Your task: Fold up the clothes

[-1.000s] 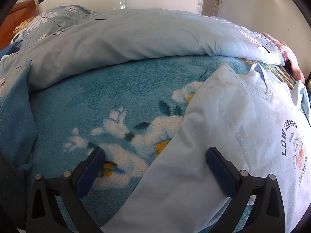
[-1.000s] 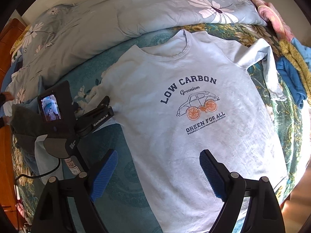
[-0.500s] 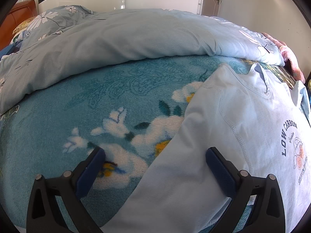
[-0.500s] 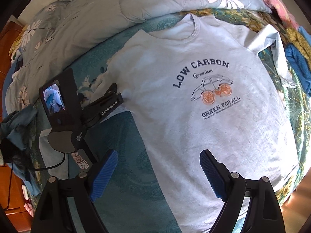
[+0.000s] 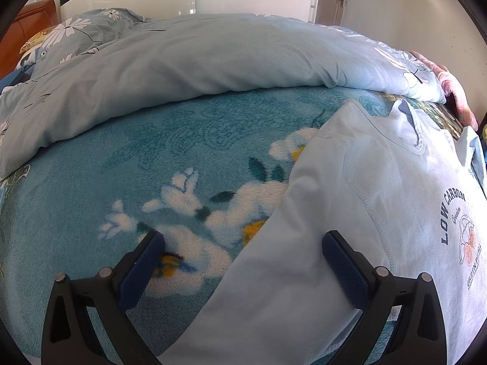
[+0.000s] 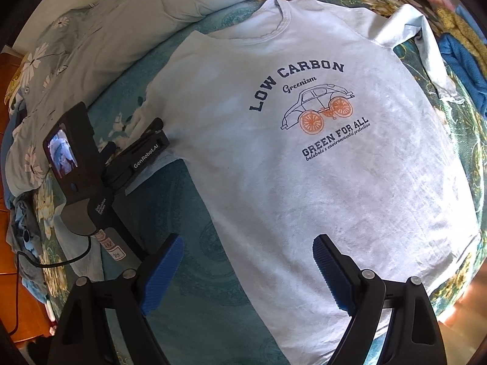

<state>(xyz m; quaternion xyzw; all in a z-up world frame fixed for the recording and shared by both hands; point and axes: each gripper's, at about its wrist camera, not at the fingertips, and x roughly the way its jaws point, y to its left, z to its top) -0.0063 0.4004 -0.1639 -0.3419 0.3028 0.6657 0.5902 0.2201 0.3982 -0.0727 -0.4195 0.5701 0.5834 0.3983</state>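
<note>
A pale blue T-shirt (image 6: 274,158) printed "LOW CARBON" lies flat, front up, on a teal floral blanket (image 5: 152,158). My right gripper (image 6: 248,261) hovers open over the shirt's lower left side edge, one finger above the blanket, the other above the fabric. My left gripper (image 5: 243,243) is open and low over the shirt's left sleeve (image 5: 304,213), whose edge runs between its fingers. In the right wrist view the left gripper (image 6: 152,140) sits at that sleeve. The shirt's other sleeve (image 6: 426,39) is folded and rumpled at the far right.
A light blue flowered duvet (image 5: 213,60) is bunched along the back of the bed. Blue, yellow and pink clothes (image 6: 462,51) are piled at the right. More cloth (image 6: 27,231) hangs at the left bed edge by wooden furniture (image 5: 36,15). A cable (image 6: 61,261) trails from the left gripper.
The right gripper has sunk closer to the shirt and rolled a little, so the shirt looks larger. A blue cloth at the left view's left edge has gone. The left gripper has kept still.
</note>
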